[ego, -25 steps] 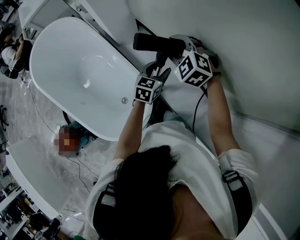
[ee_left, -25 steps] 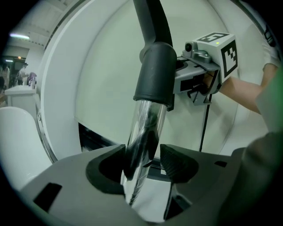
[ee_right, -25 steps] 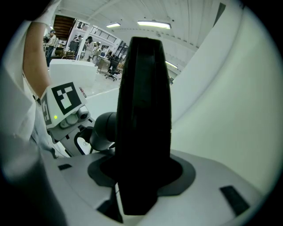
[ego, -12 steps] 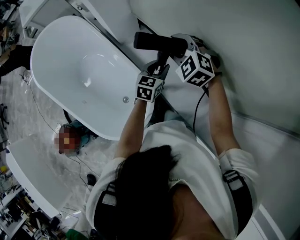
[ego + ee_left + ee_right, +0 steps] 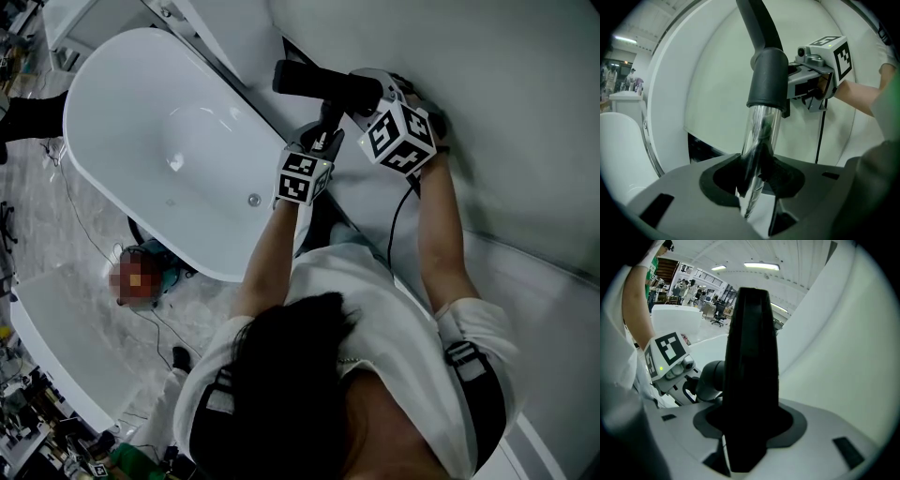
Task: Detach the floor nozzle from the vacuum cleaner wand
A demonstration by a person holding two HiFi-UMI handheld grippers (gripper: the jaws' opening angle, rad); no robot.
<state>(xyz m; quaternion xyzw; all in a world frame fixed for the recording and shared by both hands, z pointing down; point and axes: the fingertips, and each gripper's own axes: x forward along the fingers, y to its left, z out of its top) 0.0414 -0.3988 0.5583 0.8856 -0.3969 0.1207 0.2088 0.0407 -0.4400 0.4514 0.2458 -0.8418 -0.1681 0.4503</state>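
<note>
While the person bends forward in the head view, a white bathtub fills the left and a white curved wall fills the right. Between these two, in front of the person, the black nozzle lies across the view beside the bathtub's right rim. Its neck ends in a dark collar, which sits over the upper end of the shiny wand. The right gripper is clamped on the nozzle's body, which fills the gap between its jaws in the right gripper view. The left gripper grasps the wand just below the collar, its pads against the tube. The two grippers are near each other but apart. A thin black cable hangs from the right gripper along the forearm.
</note>
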